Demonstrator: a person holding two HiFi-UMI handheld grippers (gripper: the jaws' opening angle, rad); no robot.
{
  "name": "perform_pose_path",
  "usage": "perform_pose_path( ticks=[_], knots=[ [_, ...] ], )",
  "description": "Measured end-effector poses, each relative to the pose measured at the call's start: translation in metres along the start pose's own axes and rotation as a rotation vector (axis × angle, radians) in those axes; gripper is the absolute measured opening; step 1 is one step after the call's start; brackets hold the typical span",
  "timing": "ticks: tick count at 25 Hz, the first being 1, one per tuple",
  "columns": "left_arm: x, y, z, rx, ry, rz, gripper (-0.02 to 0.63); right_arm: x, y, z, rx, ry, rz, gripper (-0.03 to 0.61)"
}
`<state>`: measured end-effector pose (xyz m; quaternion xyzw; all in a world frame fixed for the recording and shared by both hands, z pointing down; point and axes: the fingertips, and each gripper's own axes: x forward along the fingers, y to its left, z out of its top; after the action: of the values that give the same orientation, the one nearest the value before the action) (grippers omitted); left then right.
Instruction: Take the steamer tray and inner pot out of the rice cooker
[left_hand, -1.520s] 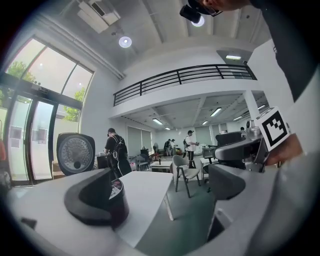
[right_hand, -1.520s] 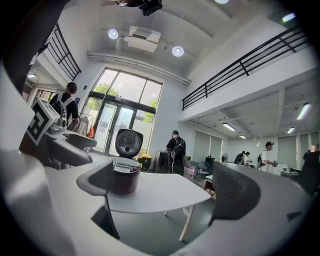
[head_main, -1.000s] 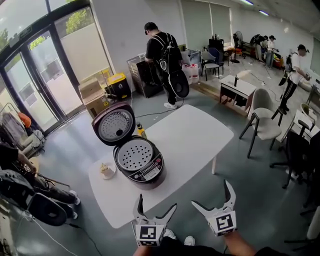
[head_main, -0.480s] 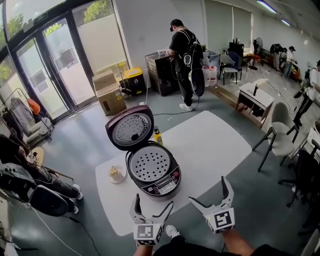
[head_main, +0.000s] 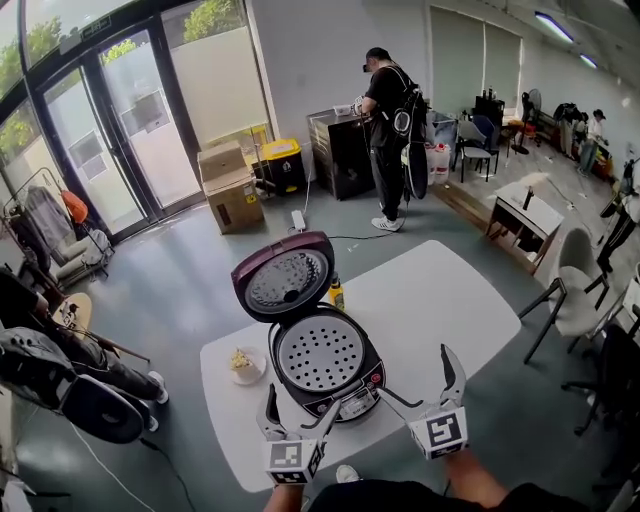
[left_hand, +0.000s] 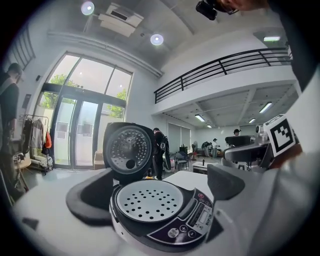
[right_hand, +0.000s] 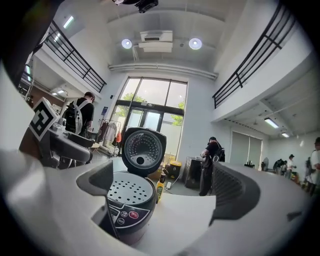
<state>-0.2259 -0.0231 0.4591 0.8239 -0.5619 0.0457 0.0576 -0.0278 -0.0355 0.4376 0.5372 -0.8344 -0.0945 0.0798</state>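
Now closer than a second ago to the desk (head_main: 455, 300) and the open cooker (head_main: 365, 385), with the tray (head_main: 320, 353) seated in its mouth and the pot hidden beneath. Reaching in with left claw (head_main: 302, 405) and right claw (head_main: 417, 375), both spread wide and empty, just short of the cooker's front. Likely lined up to lift the tray first; nothing taken out yet.

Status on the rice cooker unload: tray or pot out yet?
Done: only the lid is up. In hand: nothing; the left claw and right claw are both open and empty, poised at the front of the rice cooker. Left: the steamer tray sits in the cooker's mouth, and the inner pot can't be seen under it. Both removals remain.
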Motion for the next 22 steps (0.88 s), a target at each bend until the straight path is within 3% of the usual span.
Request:
perform_pose_path(
  ticks=[6, 13, 22],
  knots=[
    [0.016, 0.038, 0.001, -0.02, -0.003, 0.062, 0.574, 0.045, -0.002, -0.002, 0.032, 0.042, 0.033, 0.592],
    [0.038, 0.066, -0.004, -0.023, 0.029, 0.155, 0.564, 0.105, -0.005, -0.013, 0.042, 0.061, 0.146, 0.592],
    [0.067, 0.109, -0.035, 0.021, 0.167, 0.338, 0.547, 0.186, 0.014, -0.051, -0.1, 0.137, 0.347, 0.592]
  ],
)
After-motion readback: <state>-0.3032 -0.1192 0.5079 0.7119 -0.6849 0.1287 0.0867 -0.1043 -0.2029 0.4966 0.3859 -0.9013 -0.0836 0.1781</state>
